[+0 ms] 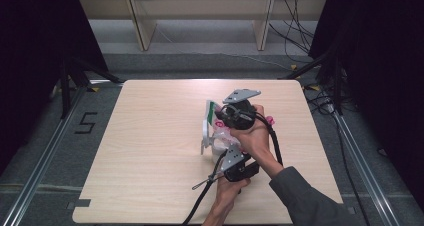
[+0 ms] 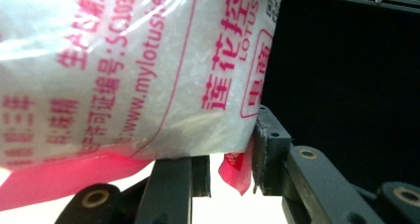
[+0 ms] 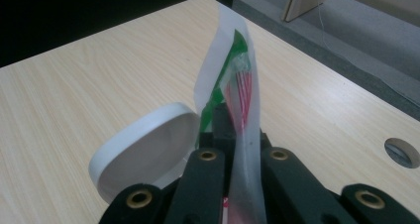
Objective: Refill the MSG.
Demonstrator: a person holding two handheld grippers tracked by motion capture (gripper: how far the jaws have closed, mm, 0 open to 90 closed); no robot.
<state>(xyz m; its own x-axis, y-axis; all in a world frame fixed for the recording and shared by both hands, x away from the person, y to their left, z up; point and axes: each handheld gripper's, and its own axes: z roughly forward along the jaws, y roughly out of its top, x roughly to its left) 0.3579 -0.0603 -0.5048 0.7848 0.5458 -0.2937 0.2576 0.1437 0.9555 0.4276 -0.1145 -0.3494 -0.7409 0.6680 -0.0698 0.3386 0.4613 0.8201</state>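
Right of centre in the high view, over the pale wooden surface (image 1: 150, 151), your two hands held a clear plastic bag (image 1: 218, 128) with pink and green print between them. Your right tongs (image 1: 223, 117), higher in the frame, were pressed together on the bag's flat top edge; in the right gripper view that edge (image 3: 241, 100) stood up from between the black jaws at the bottom centre. Your left tongs (image 1: 223, 162), lower in the frame, were pinching the bag's lower end: in the left gripper view the bag (image 2: 124, 70), full of white grains and printed in pink, covered the upper left, with its pink bottom seam caught between the jaws. A white round lid (image 3: 143, 154) showed at the lower left of the right gripper view, just beside the jaws; whether it touched the bag I could not tell.
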